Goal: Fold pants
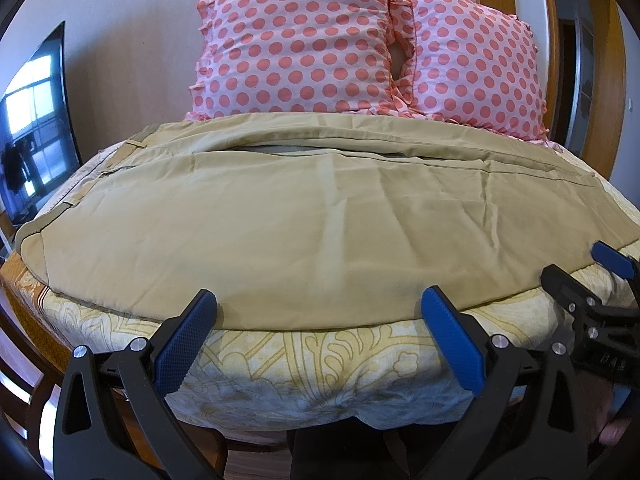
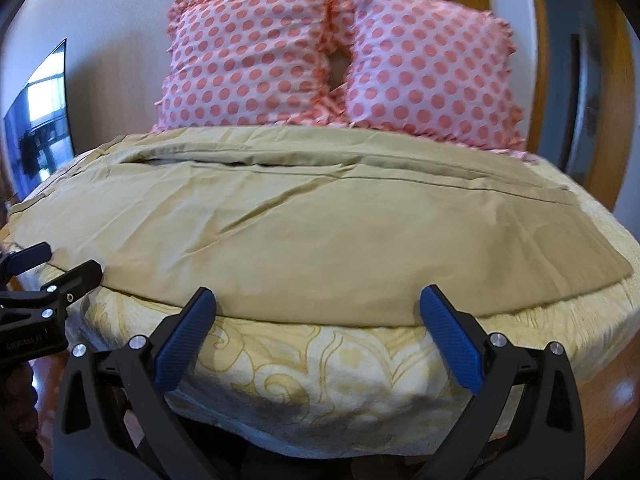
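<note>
There is white lettering on the black body of each gripper where it shows in the other's camera, but it is too small and blurred to read; no brand or label shows on the cloth.

The left gripper (image 1: 319,312) has its two blue-padded fingers spread wide apart, holding nothing. Its fingertips (image 1: 204,304) sit right at the near edge of the pants (image 1: 312,224); whether they touch the cloth cannot be told. In the right wrist view the left gripper (image 2: 64,260) shows at the far left, its fingers parted, one tip over the near left edge of the pants.

The right gripper (image 2: 319,312) is likewise spread wide with nothing between its fingers, tips at the near edge of the pants (image 2: 304,224). In the left wrist view it shows at the right edge (image 1: 580,268), its fingers parted at the near right border of the cloth.

The tan pants lie flat across the bed (image 1: 320,364), spread from left to right, with the waistband and belt loops at the left and the leg ends at the right. One leg lies partly over the other, with a long seam and a gap showing along the far side. The bed has a cream cover with a yellow pattern.

Behind the pants, two pink pillows (image 1: 304,44) with red dots stand side by side against the wall. A dark screen (image 1: 36,120) is at the far left, and a wooden door frame (image 2: 536,40) is at the right.
</note>
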